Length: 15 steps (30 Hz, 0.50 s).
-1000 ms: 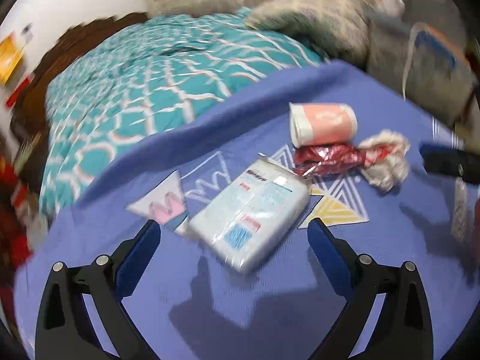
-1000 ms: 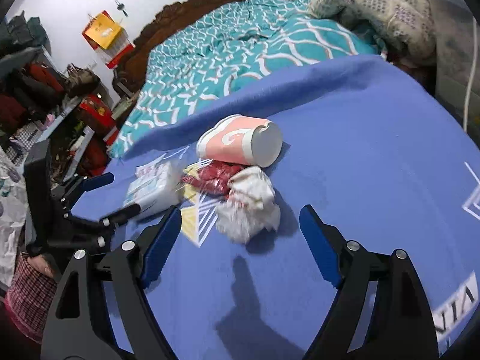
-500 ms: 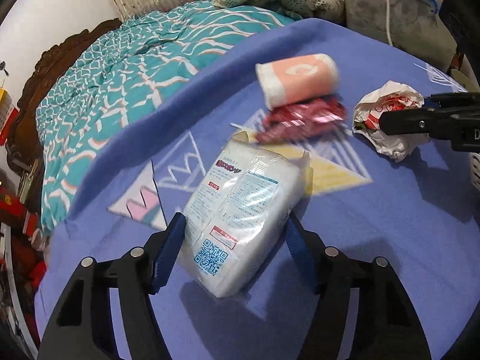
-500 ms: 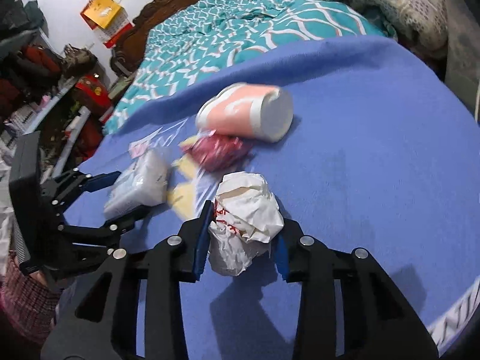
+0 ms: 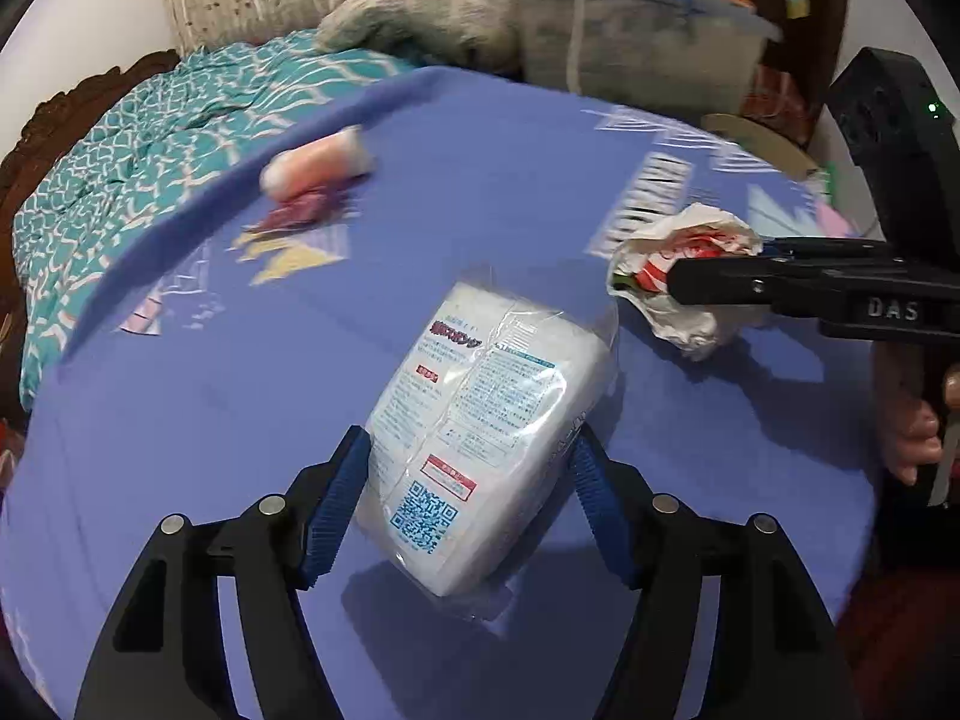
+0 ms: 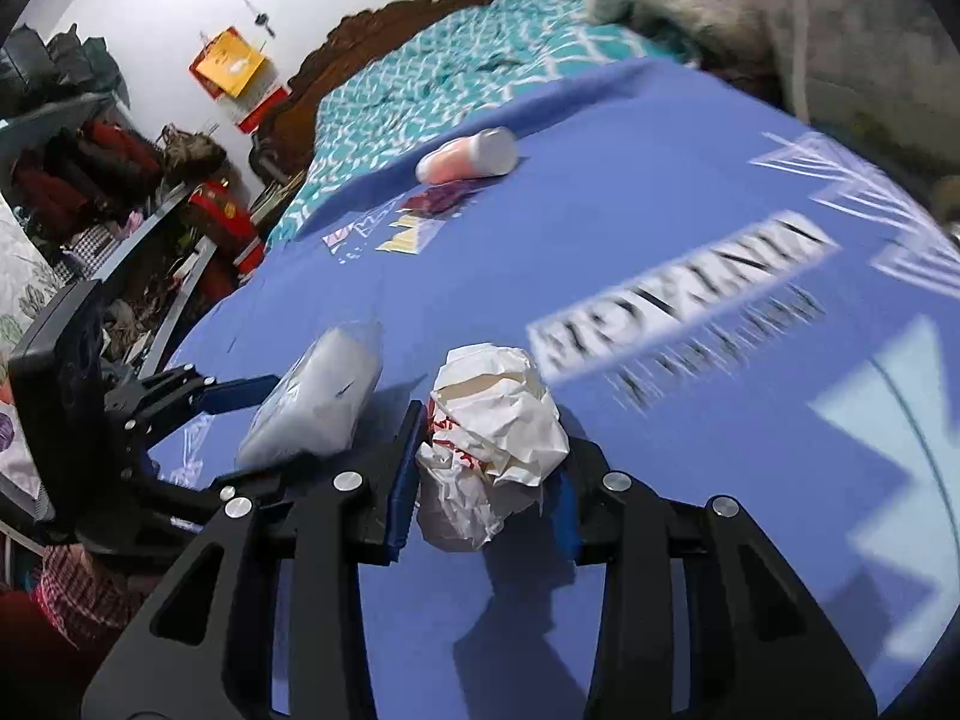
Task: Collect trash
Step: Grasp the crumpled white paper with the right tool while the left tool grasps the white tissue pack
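My left gripper (image 5: 468, 501) is shut on a white plastic tissue pack (image 5: 486, 432) with blue print and holds it above the blue blanket (image 5: 210, 420). My right gripper (image 6: 489, 468) is shut on a crumpled white and red paper wrapper (image 6: 495, 426), also lifted. In the left wrist view the wrapper (image 5: 678, 258) and right gripper show at the right. In the right wrist view the pack (image 6: 318, 396) and left gripper (image 6: 252, 396) show at the left. A pink paper cup (image 6: 468, 157) lies on its side by a red foil wrapper (image 6: 438, 199), far back.
A teal patterned bedspread (image 5: 138, 138) lies behind the blanket, with a dark wooden headboard (image 6: 384, 24). A knitted pillow (image 5: 420, 6) and a clear storage bin (image 5: 636, 36) sit at the back. Cluttered shelves (image 6: 108, 180) stand at the left.
Both grippers closed on their items and lifted them. They have moved back and to the right, away from the cup and red wrapper, which stay on the blanket.
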### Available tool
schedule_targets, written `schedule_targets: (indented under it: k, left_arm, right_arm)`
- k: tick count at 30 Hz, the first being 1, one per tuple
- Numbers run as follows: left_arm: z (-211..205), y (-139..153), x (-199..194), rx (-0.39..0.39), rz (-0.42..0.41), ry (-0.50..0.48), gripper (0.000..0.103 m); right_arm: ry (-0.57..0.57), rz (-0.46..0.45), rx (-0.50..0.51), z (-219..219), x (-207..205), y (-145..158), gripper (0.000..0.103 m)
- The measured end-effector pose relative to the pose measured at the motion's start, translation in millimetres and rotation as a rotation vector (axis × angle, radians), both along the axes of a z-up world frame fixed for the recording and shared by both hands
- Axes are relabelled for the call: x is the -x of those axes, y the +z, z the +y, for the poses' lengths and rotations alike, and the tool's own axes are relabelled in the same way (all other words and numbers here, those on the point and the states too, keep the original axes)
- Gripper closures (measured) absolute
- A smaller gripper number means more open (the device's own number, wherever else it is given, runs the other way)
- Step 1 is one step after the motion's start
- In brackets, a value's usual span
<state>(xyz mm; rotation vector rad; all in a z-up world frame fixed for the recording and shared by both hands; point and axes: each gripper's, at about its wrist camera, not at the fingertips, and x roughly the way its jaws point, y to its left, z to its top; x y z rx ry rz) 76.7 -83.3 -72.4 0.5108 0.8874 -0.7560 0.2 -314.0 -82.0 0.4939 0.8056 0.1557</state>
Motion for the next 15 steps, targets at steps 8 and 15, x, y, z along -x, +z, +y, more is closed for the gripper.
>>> schedule_targets:
  k: [8, 15]
  left_arm:
    - [-34.0, -2.8, 50.2, 0.033, -0.007, 0.024, 0.031]
    - [-40.1, 5.1, 41.1, -0.003, 0.007, 0.075, 0.012]
  right_arm:
    - [-0.088, -0.004, 0.063, -24.1, 54.0, -19.7, 0.033]
    - [-0.144, -0.042, -0.012, -43.5, 68.0, -15.0, 0.026]
